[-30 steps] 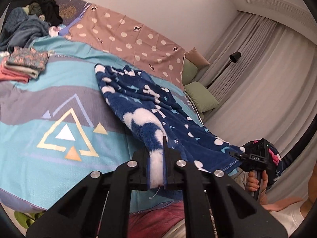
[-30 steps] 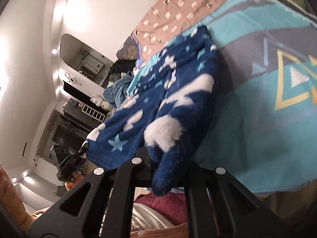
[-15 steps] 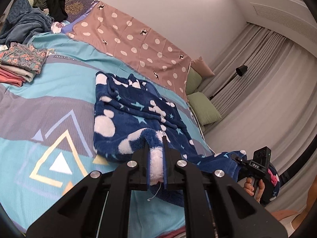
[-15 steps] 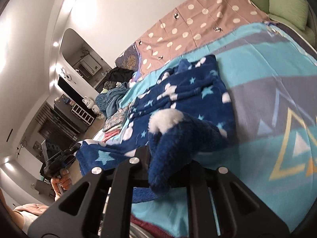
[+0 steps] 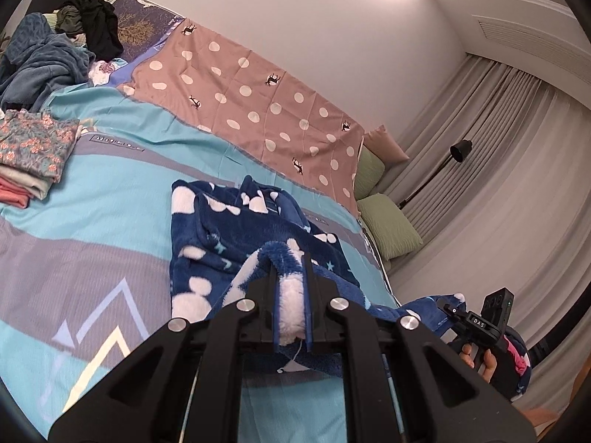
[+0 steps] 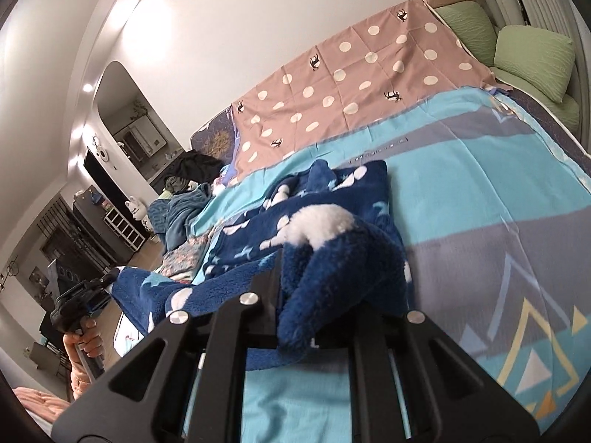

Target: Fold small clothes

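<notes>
Both tongs are closed on the blue fleece garment: left tongs and right tongs each pinch an edge above the bed, folded stack at 10 o'clock.

1. The left wrist view sits just behind the left gripper, looking forward along its fingers and slightly down across the bed, with curtains off to its right.
2. The right wrist view sits just behind the right gripper, looking forward and slightly down, tilted, with the room to its left.
3. Both views share the fleece close ahead, the dotted sheet beyond, and each other's gripper at the side.
</notes>
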`<state>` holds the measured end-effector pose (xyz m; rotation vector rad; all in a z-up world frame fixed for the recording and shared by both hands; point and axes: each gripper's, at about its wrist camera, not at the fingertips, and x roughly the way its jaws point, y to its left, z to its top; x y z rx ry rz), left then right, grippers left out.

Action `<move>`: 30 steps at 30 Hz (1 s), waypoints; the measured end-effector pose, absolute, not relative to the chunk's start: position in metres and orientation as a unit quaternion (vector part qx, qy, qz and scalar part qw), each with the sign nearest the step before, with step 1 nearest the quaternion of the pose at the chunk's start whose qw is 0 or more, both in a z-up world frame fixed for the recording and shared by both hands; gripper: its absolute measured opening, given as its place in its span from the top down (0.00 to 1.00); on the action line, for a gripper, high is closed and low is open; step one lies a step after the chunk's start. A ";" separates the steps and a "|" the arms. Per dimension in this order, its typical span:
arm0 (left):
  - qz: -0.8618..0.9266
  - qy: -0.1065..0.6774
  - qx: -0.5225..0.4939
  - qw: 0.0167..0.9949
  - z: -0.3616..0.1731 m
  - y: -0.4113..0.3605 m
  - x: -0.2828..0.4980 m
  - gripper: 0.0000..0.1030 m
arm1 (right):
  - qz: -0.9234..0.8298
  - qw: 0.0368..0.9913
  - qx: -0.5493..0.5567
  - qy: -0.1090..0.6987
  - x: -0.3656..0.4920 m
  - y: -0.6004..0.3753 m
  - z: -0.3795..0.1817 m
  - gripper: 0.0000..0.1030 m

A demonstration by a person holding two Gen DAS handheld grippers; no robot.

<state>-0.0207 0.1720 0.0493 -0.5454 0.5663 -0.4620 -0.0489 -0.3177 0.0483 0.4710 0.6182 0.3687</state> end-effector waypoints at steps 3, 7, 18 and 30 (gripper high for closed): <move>-0.223 0.270 -0.257 0.901 0.056 0.171 -0.008 0.91 | 0.176 0.913 0.224 0.293 -0.034 -0.317 0.053 0.89; -0.223 0.263 -0.242 0.907 0.071 0.169 0.013 0.91 | 0.173 0.919 0.214 0.283 -0.012 -0.317 0.062 0.89; -0.213 0.261 -0.256 0.906 0.081 0.168 0.106 0.91 | 0.161 0.931 0.184 0.270 0.093 -0.304 0.075 0.89; -0.155 0.368 -0.313 0.862 -0.002 0.183 0.265 0.91 | 0.114 0.904 0.202 0.360 0.250 -0.287 0.006 0.89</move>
